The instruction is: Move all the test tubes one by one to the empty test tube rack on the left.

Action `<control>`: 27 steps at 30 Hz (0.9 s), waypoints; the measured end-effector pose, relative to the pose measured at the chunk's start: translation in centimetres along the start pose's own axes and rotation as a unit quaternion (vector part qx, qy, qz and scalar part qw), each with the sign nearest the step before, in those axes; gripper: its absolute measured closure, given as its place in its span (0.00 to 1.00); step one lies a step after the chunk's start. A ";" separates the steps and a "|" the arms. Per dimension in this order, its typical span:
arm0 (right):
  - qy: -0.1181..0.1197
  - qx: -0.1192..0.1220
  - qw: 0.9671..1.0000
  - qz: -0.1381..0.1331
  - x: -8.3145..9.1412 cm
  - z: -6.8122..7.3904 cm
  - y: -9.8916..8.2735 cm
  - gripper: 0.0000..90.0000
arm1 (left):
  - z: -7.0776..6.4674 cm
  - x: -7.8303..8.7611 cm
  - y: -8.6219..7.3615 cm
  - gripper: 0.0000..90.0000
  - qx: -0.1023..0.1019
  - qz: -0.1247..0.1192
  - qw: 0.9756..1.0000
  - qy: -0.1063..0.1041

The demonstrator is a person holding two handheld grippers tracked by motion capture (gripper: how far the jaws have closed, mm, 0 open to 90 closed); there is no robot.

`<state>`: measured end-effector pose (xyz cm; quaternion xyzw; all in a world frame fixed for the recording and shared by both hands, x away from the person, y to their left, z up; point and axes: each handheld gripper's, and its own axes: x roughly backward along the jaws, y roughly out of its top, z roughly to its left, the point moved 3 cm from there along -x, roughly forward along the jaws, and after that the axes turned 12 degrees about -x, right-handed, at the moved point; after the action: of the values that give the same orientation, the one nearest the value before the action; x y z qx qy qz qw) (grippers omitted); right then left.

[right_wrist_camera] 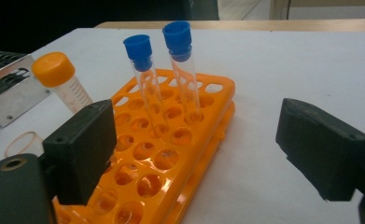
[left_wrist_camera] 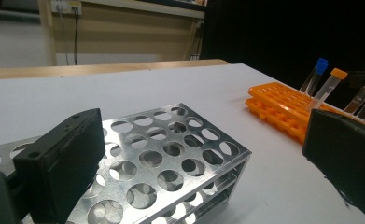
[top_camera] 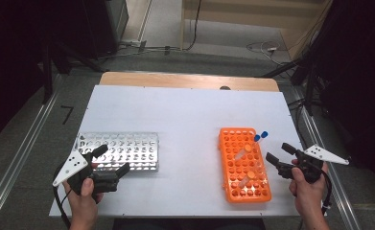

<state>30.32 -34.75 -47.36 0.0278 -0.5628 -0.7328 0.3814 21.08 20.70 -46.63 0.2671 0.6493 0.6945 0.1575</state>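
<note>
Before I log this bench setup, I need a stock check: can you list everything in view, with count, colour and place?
Metal rack: one, silver, left part of the table, no tubes seen in it.
Plastic rack: one, orange, right part of the table.
Blue-capped tubes: two, clear, standing side by side at the orange rack's far end.
Orange-capped tubes: two seen from above, clear, leaning in the orange rack.
Uncapped tube: one, clear, only its rim visible beside the right gripper's jaw.
Table: one, white top, wooden edge at the far side.
Left gripper: black, open, at the metal rack's near edge.
Right gripper: black, open, beside the orange rack.
</note>
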 end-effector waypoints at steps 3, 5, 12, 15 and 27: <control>-0.004 -0.005 1.000 0.002 -0.4 0.0 0.0 0.22 | -0.1 -0.2 0.0 0.00 -0.001 0.001 1.000 -0.003; -0.006 -0.004 1.000 0.008 -0.8 0.0 0.0 0.27 | -0.3 -0.3 0.0 0.00 -0.001 0.002 1.000 -0.006; -0.002 -0.009 1.000 0.025 -0.7 0.5 -0.2 0.39 | -0.6 -0.4 0.1 0.00 -0.002 0.002 1.000 -0.011; -0.003 -0.006 1.000 0.022 0.5 0.9 -0.2 0.44 | -0.6 -0.4 0.1 0.00 -0.003 0.001 1.000 -0.013; 0.043 0.015 0.997 0.057 4.5 2.5 -2.6 0.56 | -0.8 -0.5 0.1 0.00 -0.006 0.004 1.000 -0.017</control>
<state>24.58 -35.16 -46.93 0.0324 -0.5574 -0.6996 0.4459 21.02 19.72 -46.64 0.2806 0.6412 0.6944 0.1669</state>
